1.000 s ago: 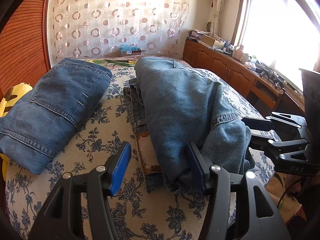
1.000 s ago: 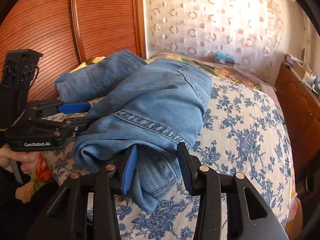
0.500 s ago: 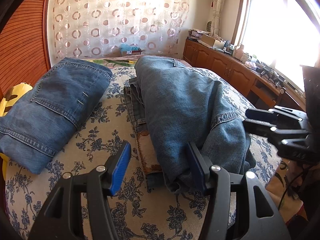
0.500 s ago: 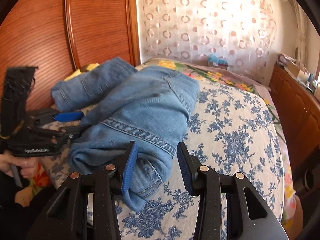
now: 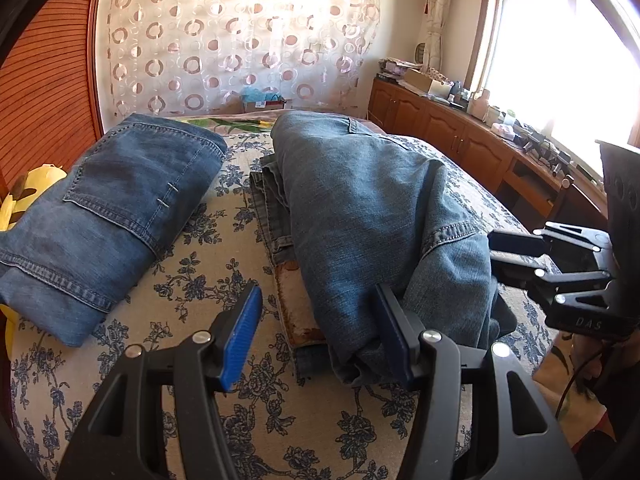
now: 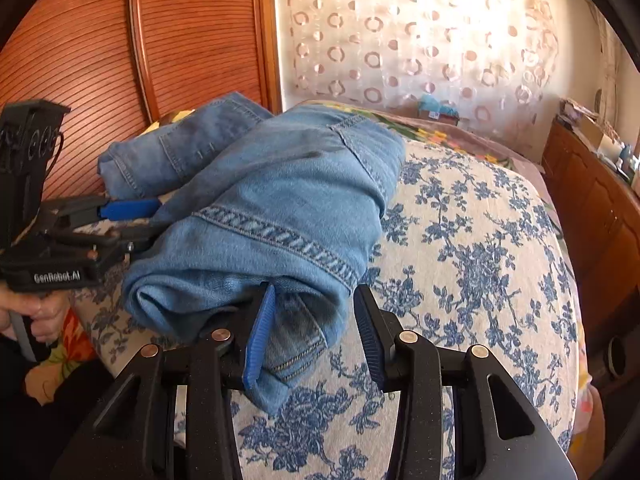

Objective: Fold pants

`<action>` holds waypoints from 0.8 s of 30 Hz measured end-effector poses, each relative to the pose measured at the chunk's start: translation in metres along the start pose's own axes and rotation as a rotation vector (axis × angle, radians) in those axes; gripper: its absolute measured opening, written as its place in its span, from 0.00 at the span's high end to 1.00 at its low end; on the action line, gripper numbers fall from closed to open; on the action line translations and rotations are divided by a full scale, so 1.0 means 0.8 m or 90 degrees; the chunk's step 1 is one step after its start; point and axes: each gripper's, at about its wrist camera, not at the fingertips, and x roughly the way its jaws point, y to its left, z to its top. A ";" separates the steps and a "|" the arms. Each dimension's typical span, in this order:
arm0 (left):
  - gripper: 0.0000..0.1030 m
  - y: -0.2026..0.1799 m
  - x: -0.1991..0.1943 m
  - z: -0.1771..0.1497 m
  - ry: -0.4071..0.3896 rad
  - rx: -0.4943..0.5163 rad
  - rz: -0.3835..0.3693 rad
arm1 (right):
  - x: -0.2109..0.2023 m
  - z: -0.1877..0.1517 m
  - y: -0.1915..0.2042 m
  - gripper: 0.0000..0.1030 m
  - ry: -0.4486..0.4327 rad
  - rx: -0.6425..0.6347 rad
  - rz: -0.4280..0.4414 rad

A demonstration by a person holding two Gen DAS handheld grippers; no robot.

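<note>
Denim pants [image 5: 360,208] lie bunched on the floral bed [image 5: 192,280]; left tongs [image 5: 316,336] gape beside them, right tongs [image 6: 314,332] half-open astride their hem, neither gripping.

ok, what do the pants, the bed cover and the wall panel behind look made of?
Pants: denim, seemingly cotton; faded blue twill, contrast-stitched seams, matte.
Bed cover: woven fabric, cream with printed blue flowers, coarse matte look; fibre unclear.
Wall panel: looks like reddish wood, fine horizontal ribs, slight sheen; could be veneer.
</note>
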 end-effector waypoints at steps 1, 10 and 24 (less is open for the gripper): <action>0.46 0.001 0.000 0.000 0.001 -0.001 -0.001 | -0.001 0.002 0.001 0.60 -0.006 -0.002 -0.002; 0.46 -0.001 0.002 -0.003 0.001 0.002 -0.002 | -0.001 0.008 0.011 0.60 -0.001 -0.024 0.009; 0.44 0.002 0.006 -0.002 0.001 -0.007 -0.001 | -0.021 -0.002 0.000 1.00 -0.028 0.025 0.030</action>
